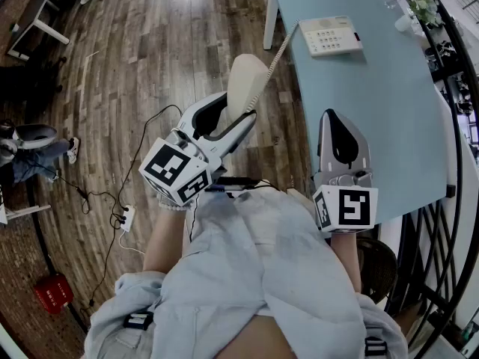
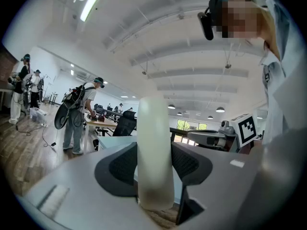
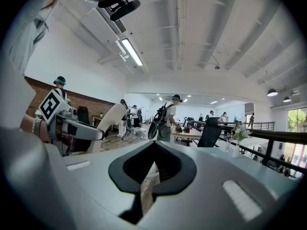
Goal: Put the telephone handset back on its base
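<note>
Cream handset (image 1: 245,81) stands upright, clamped in left gripper (image 1: 242,123), over wood floor (image 1: 150,66). White base (image 1: 330,36) lies keypad-up on blue table (image 1: 382,118) (coiled cord (image 1: 280,52) joins them).

The person wears a loose, pale blue-grey shirt (image 1: 254,275) whose sleeves end short of the forearms, and a pale bead bracelet (image 1: 174,206) at the left wrist. A black camera (image 2: 206,20) is mounted at the head. The left gripper (image 1: 238,122) and the right gripper (image 1: 337,122) have smooth light-grey shells with black textured pads. Each ends in a white marker cube (image 1: 346,208) printed with black squares.
</note>
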